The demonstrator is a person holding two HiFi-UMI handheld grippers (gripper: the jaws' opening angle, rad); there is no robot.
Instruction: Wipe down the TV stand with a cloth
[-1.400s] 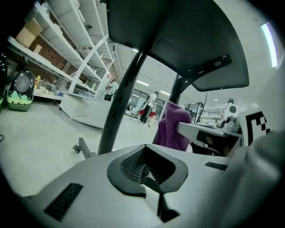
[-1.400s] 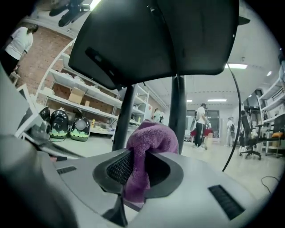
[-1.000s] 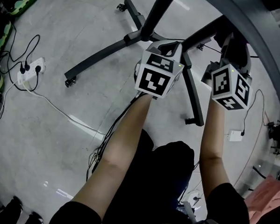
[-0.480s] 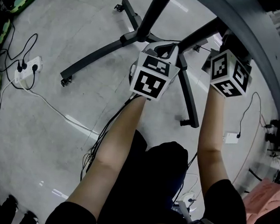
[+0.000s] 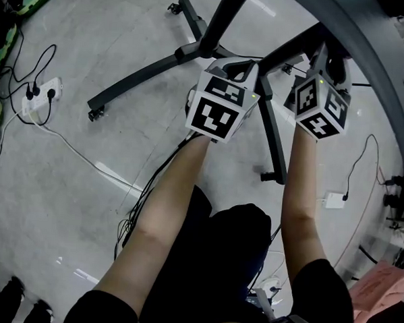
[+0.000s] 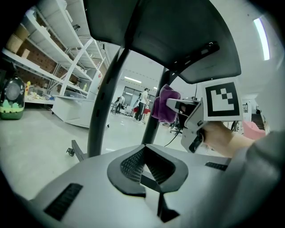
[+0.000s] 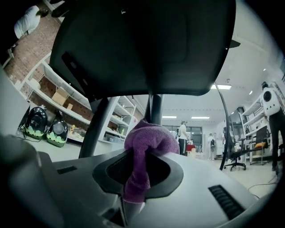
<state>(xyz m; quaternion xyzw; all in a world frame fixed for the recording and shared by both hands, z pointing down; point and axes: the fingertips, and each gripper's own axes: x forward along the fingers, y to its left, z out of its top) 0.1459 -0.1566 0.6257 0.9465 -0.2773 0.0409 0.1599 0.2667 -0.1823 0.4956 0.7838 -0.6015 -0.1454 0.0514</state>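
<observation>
The TV stand has a dark pole and splayed legs on casters, with a dark panel overhead. My right gripper is shut on a purple cloth, and the bunched cloth is up against the stand's upright. The left gripper view shows that cloth at the post, with the right gripper behind it. My left gripper is shut and holds nothing; in the head view it hovers over the leg hub, left of the right gripper.
A white power strip with plugs and trailing cables lies on the floor at left. A white adapter sits on the floor at right. Shelving and distant people stand beyond the stand.
My right gripper with the cloth has moved up and slightly left along the stand. The left gripper has hardly shifted.
</observation>
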